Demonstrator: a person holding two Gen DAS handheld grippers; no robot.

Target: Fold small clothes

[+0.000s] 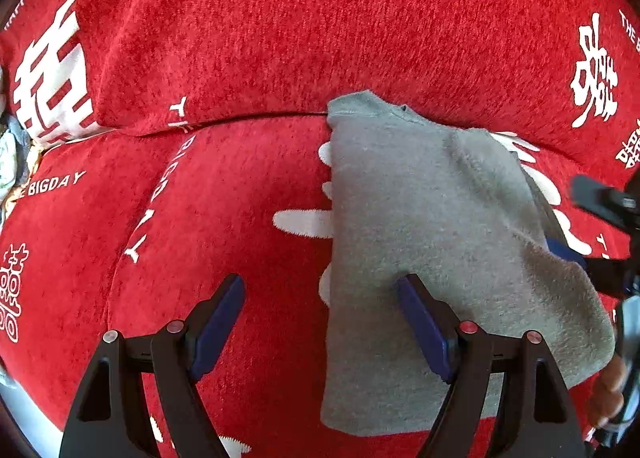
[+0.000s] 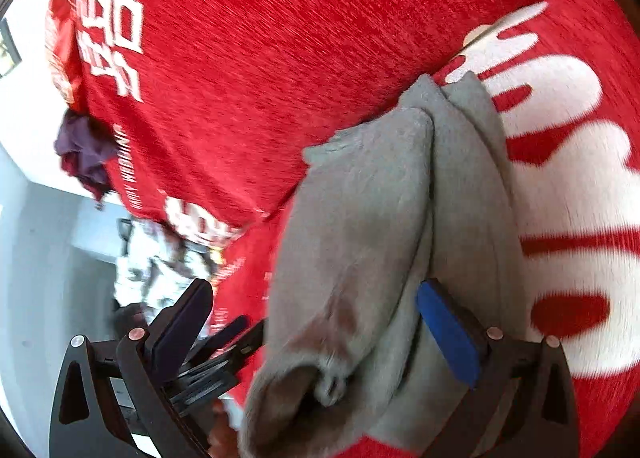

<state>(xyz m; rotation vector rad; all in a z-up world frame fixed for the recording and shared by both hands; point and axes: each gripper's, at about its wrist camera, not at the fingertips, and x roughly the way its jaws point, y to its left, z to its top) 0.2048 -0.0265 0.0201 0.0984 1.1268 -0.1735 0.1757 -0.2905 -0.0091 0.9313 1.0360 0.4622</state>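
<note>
Grey fleece filled the space before both tools: the left gripper (image 1: 320,322) hung with jaws spread, gripping nothing, one finger over the grey garment (image 1: 432,242). The right gripper (image 2: 316,322) also stood wide, fabric bunched between its fingers, unpinched. The garment lay on the red sofa cover (image 1: 240,37), partly folded lengthwise; tidying folds seemingly remained.

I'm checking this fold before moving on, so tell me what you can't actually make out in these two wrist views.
- Grey garment, left wrist view: its near right corner runs behind the right gripper at the frame edge.
- Same garment, right wrist view: motion blur hides how many layers are folded.
- Right gripper: jaws wide, but whether a pad touches the cloth is unclear.
- Clothes pile beyond the red cover: too blurred to identify.
</note>
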